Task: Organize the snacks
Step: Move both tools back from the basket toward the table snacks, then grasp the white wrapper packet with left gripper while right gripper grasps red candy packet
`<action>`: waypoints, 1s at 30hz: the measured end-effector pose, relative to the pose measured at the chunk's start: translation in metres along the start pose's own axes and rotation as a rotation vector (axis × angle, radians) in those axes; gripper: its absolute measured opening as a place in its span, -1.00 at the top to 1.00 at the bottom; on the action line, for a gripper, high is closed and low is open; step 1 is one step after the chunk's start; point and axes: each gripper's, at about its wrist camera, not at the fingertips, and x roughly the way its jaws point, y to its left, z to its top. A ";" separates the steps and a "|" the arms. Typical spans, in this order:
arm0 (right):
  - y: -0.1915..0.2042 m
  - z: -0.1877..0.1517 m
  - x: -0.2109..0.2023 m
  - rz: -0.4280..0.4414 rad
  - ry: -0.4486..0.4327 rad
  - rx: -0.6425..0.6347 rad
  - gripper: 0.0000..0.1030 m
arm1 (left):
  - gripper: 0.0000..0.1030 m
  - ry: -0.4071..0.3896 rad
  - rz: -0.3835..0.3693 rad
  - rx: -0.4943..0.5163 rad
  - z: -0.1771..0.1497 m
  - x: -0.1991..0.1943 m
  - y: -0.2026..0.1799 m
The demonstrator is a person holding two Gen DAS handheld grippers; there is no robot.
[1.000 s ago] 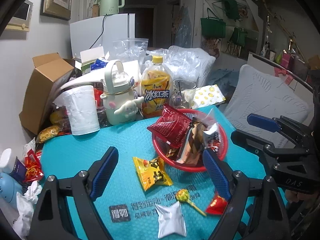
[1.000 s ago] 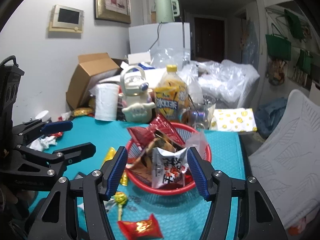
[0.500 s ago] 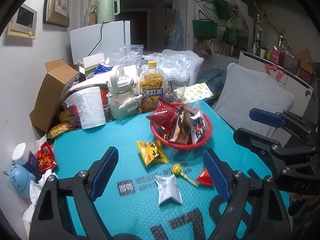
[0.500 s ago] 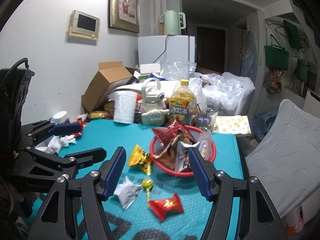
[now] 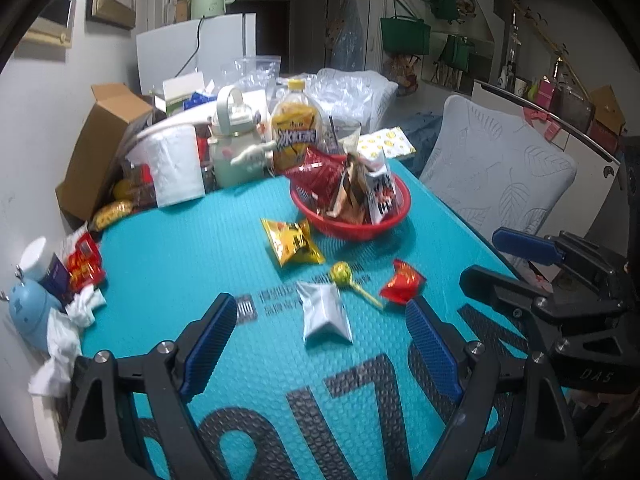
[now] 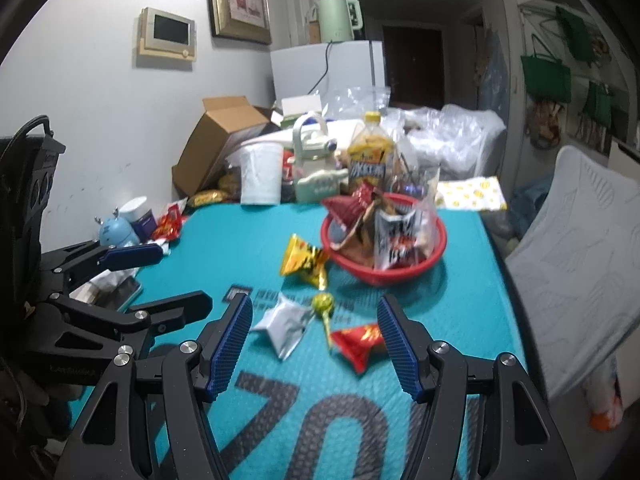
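Hovering both empty tools, left tool [image 5: 318, 350] wide and right tool [image 6: 314, 346] half-spread, I see four loose snacks mid-desk [image 5: 168, 248] just short of the red basket [image 5: 394, 218], presumably awaiting collection.

Four loose snacks [image 5: 326, 311] before the basket [image 5: 394, 222] – bottle [image 5: 297, 136] behind

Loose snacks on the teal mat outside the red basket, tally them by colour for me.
Yellow packet: 1
Silver packet: 1
Red packet: 1
Yellow-green lollipop: 1
Total: 4
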 end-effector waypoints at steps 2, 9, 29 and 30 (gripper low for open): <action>0.000 -0.006 0.002 0.001 0.013 0.006 -0.26 | -0.67 0.017 -0.004 -0.003 -0.007 0.004 -0.001; -0.007 -0.032 0.018 0.022 0.090 0.058 -0.27 | -0.67 0.084 -0.026 -0.033 -0.025 0.024 -0.001; -0.055 -0.054 0.091 0.035 0.298 0.255 -0.34 | -0.67 0.239 -0.028 -0.062 -0.026 0.108 0.008; -0.057 -0.053 0.095 0.039 0.306 0.261 -0.34 | -0.67 0.242 -0.029 -0.062 -0.024 0.112 0.009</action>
